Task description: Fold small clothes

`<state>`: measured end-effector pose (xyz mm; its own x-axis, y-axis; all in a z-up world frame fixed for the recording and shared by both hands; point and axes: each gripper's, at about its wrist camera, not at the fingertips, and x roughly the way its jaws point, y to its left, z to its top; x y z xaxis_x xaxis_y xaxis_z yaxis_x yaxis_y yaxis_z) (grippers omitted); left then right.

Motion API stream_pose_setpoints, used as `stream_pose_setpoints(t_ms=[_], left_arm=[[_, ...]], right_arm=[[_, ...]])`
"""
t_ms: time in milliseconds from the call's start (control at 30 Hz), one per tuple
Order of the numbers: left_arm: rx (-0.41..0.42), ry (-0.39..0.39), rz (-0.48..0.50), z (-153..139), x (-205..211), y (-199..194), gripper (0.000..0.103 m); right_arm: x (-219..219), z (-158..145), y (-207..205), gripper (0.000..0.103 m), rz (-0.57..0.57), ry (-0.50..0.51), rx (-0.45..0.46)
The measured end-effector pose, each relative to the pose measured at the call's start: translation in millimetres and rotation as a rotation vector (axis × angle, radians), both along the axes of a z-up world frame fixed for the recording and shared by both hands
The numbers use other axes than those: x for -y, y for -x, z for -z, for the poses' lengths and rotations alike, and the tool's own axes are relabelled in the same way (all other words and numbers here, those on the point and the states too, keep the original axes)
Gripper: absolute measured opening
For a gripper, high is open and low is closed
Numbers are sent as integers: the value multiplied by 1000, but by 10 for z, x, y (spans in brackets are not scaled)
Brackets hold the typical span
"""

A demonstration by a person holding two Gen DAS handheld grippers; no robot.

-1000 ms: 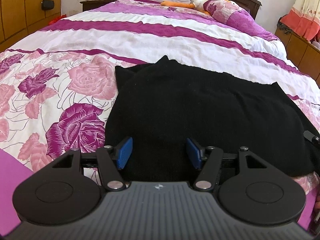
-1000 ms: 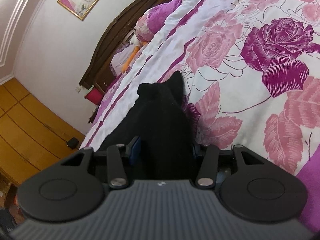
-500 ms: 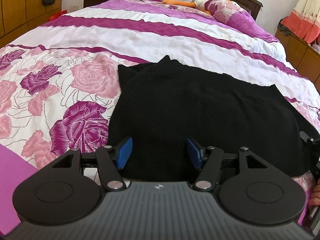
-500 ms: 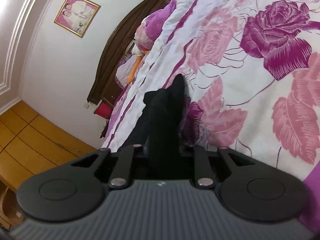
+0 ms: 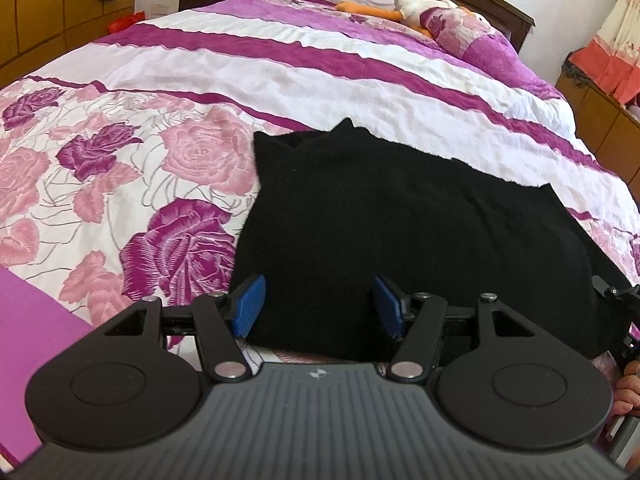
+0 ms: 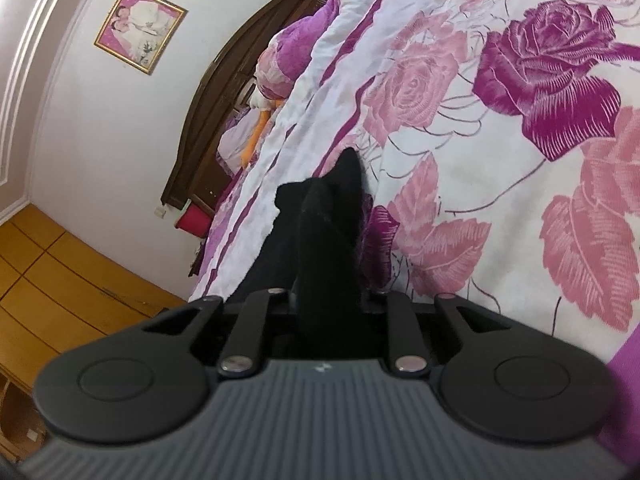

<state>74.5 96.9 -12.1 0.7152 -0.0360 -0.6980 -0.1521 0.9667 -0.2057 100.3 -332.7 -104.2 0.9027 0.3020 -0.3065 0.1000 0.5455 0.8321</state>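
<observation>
Lying spread on the floral bedspread [image 5: 168, 168], the black knit garment [image 5: 400, 232] sits on the near side of the bed, just right of the big dark-purple rose printed on the cover, with its far edge reaching the white-and-purple striped band. It looks like a soft, thick knit: light, limp, with no stiffness of its own, so it should drape and sag from wherever it is held, and its fuzzy surface ought to grip the pads and not slip. The left gripper [image 5: 318, 306] hovers over the near hem of the garment with its jaws wide apart, blue pads [image 5: 249, 306] showing and nothing between them. The right gripper [image 6: 328, 304] is turned on its side at the garment's right edge, and its jaws are drawn in narrow on a bunched ridge of the black fabric that runs away from them toward the headboard [image 6: 224, 120]. A sensible second hold, to my mind, is the near hem or the near left corner of the garment, pinching both layers deep enough that the loose knit does not stretch out of the bite. Because the cloth is floppy, lifting from one edge alone would likely let the rest drag and wrinkle across the bedspread. A plush duck [image 5: 400, 10] lies by the pillows, well beyond the garment.
</observation>
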Motion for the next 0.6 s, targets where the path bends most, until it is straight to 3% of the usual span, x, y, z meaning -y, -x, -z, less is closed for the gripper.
stream_pose_setpoints(t_ms=[267,600], left_arm=[[0,-8,-23,-39,-176,65,66],[3,-29,-39,-73,-433,92,66]], right_arm=[[-122,-324,9,16,-11,106,81],[-511,-947,-154,16,-122,198,197]])
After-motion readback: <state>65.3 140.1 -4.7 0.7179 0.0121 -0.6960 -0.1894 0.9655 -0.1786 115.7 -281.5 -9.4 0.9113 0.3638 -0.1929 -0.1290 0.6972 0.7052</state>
